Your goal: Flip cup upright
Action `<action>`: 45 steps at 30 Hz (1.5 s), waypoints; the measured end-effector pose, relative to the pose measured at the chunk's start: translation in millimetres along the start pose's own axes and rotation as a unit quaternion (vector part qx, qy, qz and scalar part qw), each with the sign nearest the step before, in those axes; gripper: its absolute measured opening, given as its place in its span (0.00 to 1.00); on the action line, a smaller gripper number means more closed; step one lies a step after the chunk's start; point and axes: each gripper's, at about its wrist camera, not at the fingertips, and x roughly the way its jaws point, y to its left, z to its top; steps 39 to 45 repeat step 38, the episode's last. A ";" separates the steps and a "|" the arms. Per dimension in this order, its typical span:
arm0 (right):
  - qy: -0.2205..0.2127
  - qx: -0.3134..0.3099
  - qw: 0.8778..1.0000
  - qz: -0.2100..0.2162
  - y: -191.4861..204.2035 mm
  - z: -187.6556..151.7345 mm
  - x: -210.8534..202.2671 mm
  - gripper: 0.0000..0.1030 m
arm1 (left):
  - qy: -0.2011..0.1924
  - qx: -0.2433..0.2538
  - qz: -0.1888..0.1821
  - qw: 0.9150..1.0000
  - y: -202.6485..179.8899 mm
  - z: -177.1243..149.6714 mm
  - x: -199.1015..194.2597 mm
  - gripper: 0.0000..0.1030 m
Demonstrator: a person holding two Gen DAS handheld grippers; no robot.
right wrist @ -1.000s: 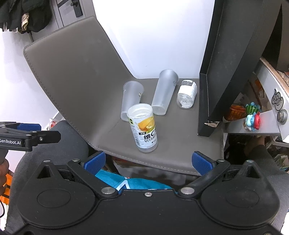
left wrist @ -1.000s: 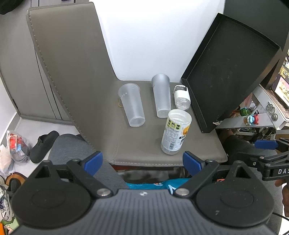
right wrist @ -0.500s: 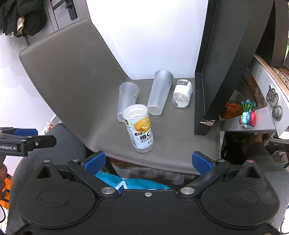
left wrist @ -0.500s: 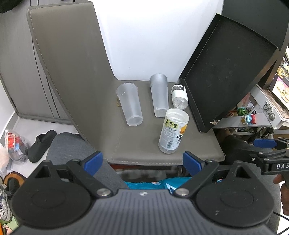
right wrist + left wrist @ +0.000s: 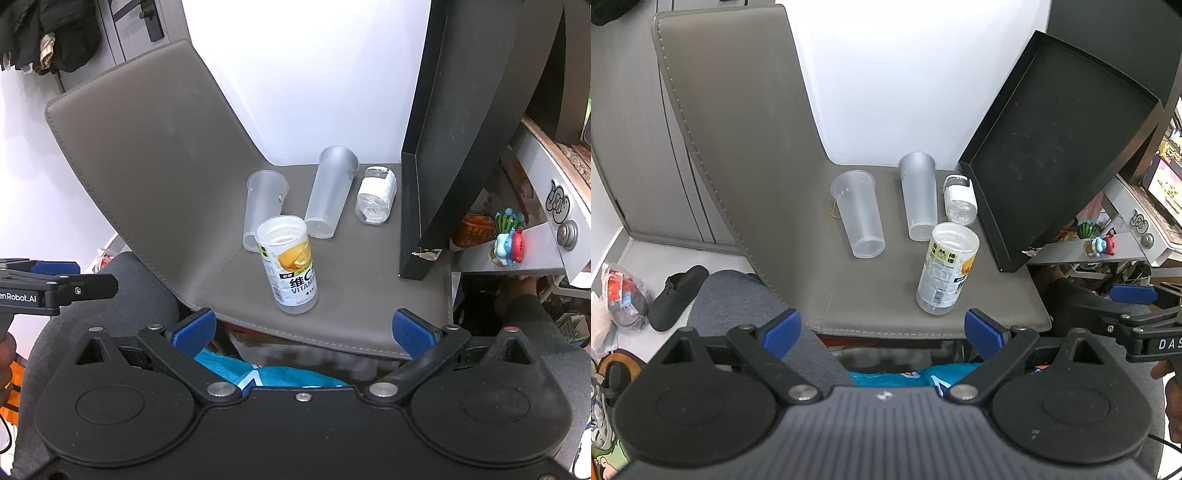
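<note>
Three cups stand on a grey chair seat (image 5: 871,295) (image 5: 362,295). A clear plastic cup (image 5: 860,213) (image 5: 260,209) and a frosted taller cup (image 5: 919,195) (image 5: 328,191) stand with their wide rims up. A labelled vitamin-drink cup (image 5: 946,268) (image 5: 290,266) stands nearest the front edge, mouth up. My left gripper (image 5: 882,328) is open and empty, short of the seat's front edge. My right gripper (image 5: 303,326) is open and empty, also short of the front edge.
A small clear bottle (image 5: 958,201) (image 5: 376,199) lies on its side at the back right of the seat. A black tray (image 5: 1060,147) (image 5: 454,129) leans at the seat's right edge. The chair back (image 5: 731,122) rises on the left. A cluttered shelf (image 5: 517,240) is at right.
Both grippers have pulled back and away from the seat a little; the cups look smaller and further off. Nothing on the seat has moved.
</note>
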 end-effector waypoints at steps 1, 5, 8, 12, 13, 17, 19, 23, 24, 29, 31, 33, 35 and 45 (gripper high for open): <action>0.000 0.000 1.000 0.000 0.0 0.0 0.0 1.00 | 0.000 0.000 0.000 1.000 -0.6 -0.1 -0.4 0.92; 0.000 0.001 1.000 0.001 -0.5 -0.4 -0.2 1.00 | -0.002 0.000 0.000 1.000 -1.2 0.0 -1.3 0.92; 0.000 0.001 1.000 0.001 -1.4 -0.6 -0.1 1.00 | -0.003 0.001 0.000 1.000 -0.8 -0.5 -1.3 0.92; 0.002 0.004 1.000 0.002 -1.3 -0.7 0.3 1.00 | -0.005 0.001 0.002 1.000 -0.6 0.6 -2.6 0.92; 0.002 0.002 1.000 0.003 -0.6 -0.7 0.1 1.00 | -0.005 0.001 0.001 1.000 -0.6 0.7 -3.0 0.92; 0.003 -0.001 1.000 0.003 -0.1 -0.9 0.4 1.00 | -0.004 0.001 0.002 1.000 0.0 0.9 -2.7 0.92; 0.004 -0.003 1.000 0.003 0.7 -0.8 0.8 1.00 | -0.003 -0.001 0.001 1.000 0.7 0.7 -2.9 0.92; 0.005 -0.004 1.000 0.002 1.8 0.3 0.5 1.00 | -0.004 -0.005 0.003 1.000 2.6 0.1 -4.3 0.92; 0.004 -0.004 1.000 0.002 2.1 0.7 0.3 1.00 | -0.006 -0.006 0.003 1.000 2.9 0.6 -5.5 0.92; 0.003 -0.007 1.000 0.003 2.5 1.2 0.3 1.00 | -0.016 -0.003 0.005 1.000 3.5 -0.5 -9.3 0.92; 0.004 -0.006 1.000 0.003 2.1 1.2 0.6 1.00 | -0.023 -0.002 0.005 1.000 3.5 -0.9 -11.1 0.92; 0.005 -0.006 1.000 0.003 2.3 1.6 0.5 1.00 | -0.029 -0.006 0.004 1.000 5.5 -0.1 -12.1 0.92; 0.005 -0.005 1.000 0.004 2.0 1.9 0.7 1.00 | -0.030 -0.007 0.001 1.000 6.8 1.3 -11.8 0.92; 0.005 -0.004 1.000 0.006 1.7 1.3 1.3 1.00 | -0.032 -0.008 0.003 0.999 7.5 2.5 -10.3 0.92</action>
